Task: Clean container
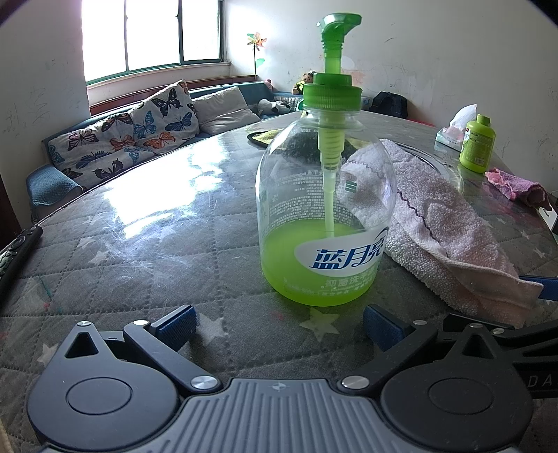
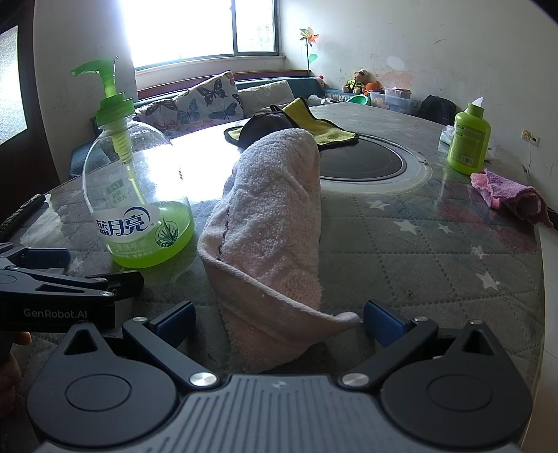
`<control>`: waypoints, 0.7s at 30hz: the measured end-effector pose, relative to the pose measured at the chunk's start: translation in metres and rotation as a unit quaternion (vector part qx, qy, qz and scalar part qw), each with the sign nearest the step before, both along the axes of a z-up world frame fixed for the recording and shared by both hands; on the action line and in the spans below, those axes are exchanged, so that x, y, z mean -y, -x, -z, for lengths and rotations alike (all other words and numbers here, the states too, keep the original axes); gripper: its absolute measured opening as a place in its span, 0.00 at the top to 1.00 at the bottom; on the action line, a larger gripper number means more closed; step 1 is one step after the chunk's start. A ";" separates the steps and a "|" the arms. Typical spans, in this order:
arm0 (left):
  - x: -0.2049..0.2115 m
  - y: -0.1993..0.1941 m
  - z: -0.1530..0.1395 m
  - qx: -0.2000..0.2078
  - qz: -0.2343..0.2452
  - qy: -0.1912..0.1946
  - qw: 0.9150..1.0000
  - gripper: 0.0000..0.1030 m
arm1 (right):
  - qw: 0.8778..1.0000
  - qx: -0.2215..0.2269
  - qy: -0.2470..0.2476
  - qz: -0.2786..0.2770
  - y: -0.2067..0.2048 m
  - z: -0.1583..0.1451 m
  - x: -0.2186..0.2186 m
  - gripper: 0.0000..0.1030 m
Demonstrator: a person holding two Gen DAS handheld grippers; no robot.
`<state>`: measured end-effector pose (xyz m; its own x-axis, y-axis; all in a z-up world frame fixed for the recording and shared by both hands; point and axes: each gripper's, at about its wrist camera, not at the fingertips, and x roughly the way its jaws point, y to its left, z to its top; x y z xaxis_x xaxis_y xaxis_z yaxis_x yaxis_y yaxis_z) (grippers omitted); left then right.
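Holding both tools spread wide and empty, we aim the left tool [image 1: 279, 322] at the pump bottle [image 1: 322, 212] standing at twelve o'clock on the tabletop [image 1: 157, 244]; our right tool [image 2: 279, 322] flanks the pink towel [image 2: 272, 223].

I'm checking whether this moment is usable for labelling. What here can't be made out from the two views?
- Left wrist view: pump bottle hides part of the pale towel.
- Right wrist view: towel's near end dips behind the right gripper body.
- Both: small print on the green bottle, too small.
- Window, overexposed.
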<state>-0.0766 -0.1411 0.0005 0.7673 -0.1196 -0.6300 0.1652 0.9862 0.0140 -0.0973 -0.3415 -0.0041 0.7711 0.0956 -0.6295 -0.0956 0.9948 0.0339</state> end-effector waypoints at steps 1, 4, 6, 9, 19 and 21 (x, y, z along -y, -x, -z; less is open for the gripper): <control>0.000 0.000 0.000 0.000 0.000 0.000 1.000 0.00 | 1.000 0.000 0.000 0.000 0.000 0.000 0.000 0.00; 0.000 0.000 0.000 0.000 0.000 0.000 1.000 0.00 | 1.000 0.000 0.000 0.000 0.000 0.000 0.001 0.00; 0.000 0.000 0.000 0.000 0.000 0.000 1.000 0.00 | 1.000 0.000 0.000 0.000 0.000 0.000 0.001 0.00; 0.000 0.000 0.000 0.000 0.000 0.000 1.000 0.00 | 1.000 0.000 0.000 0.000 0.000 0.000 0.001 0.00; 0.000 0.000 0.000 0.000 0.000 0.002 1.000 0.00 | 1.000 -0.001 0.003 0.001 0.002 0.000 0.001 0.00; 0.000 0.000 0.000 0.000 0.000 0.002 1.000 0.00 | 1.000 -0.001 0.004 0.001 0.003 0.000 0.001 0.00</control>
